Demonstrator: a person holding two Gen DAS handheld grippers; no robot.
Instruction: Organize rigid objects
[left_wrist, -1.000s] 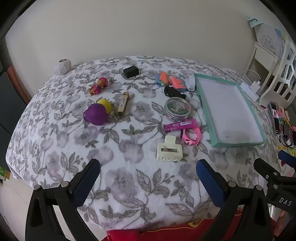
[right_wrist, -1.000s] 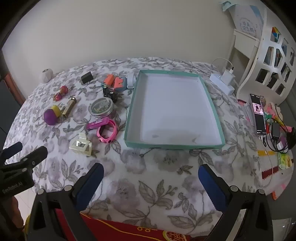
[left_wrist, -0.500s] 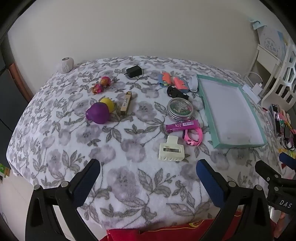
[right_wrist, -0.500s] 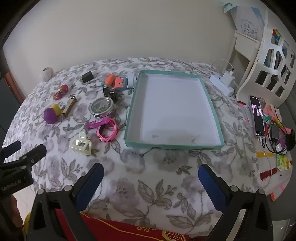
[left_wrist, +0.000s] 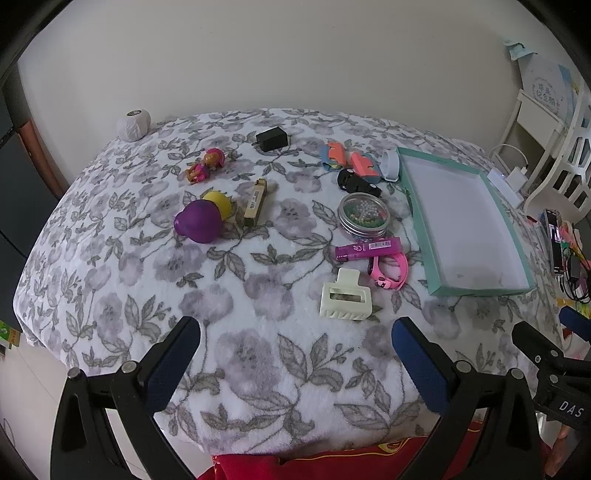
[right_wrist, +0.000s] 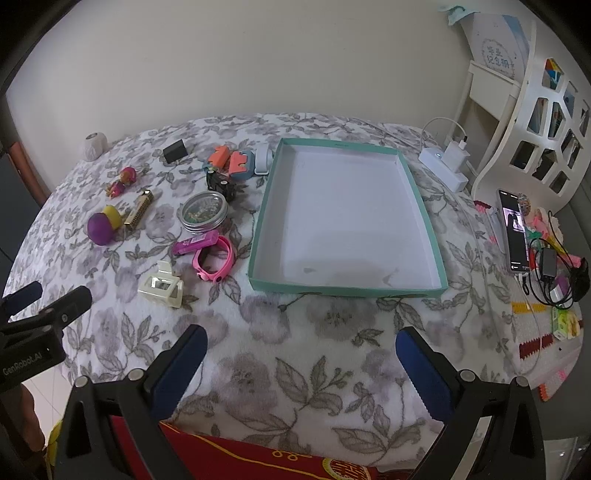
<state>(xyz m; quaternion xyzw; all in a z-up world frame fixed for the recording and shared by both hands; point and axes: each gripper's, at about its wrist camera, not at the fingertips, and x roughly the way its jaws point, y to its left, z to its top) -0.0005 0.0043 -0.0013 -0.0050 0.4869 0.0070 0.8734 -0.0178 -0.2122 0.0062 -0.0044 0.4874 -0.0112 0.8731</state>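
Note:
A teal tray (right_wrist: 424, 206) with a white bottom lies empty on the floral blanket; it also shows in the left wrist view (left_wrist: 517, 236). Left of it lie a cream hair claw (left_wrist: 345, 300), a pink wristband (left_wrist: 391, 266), a magenta tube (left_wrist: 367, 248), a round tin of beads (left_wrist: 364, 218), a black toy (left_wrist: 358, 181), orange pieces (left_wrist: 347, 158), a gold bar (left_wrist: 255, 203), a purple and yellow toy (left_wrist: 201, 221), a small doll (left_wrist: 205, 166) and a black charger (left_wrist: 272, 139). My left gripper (left_wrist: 295, 356) and right gripper (right_wrist: 301, 362) are open, empty, near the front edge.
A white ball of yarn (left_wrist: 133, 125) sits at the far left corner. A white power strip (right_wrist: 443, 166), a phone (right_wrist: 513, 230) and cables (right_wrist: 554, 273) lie right of the tray. A white shelf (right_wrist: 535, 122) stands at the right.
The left gripper has drifted slightly left and back, so the objects sit a little further right in its view. The right gripper has barely moved. Both stay open.

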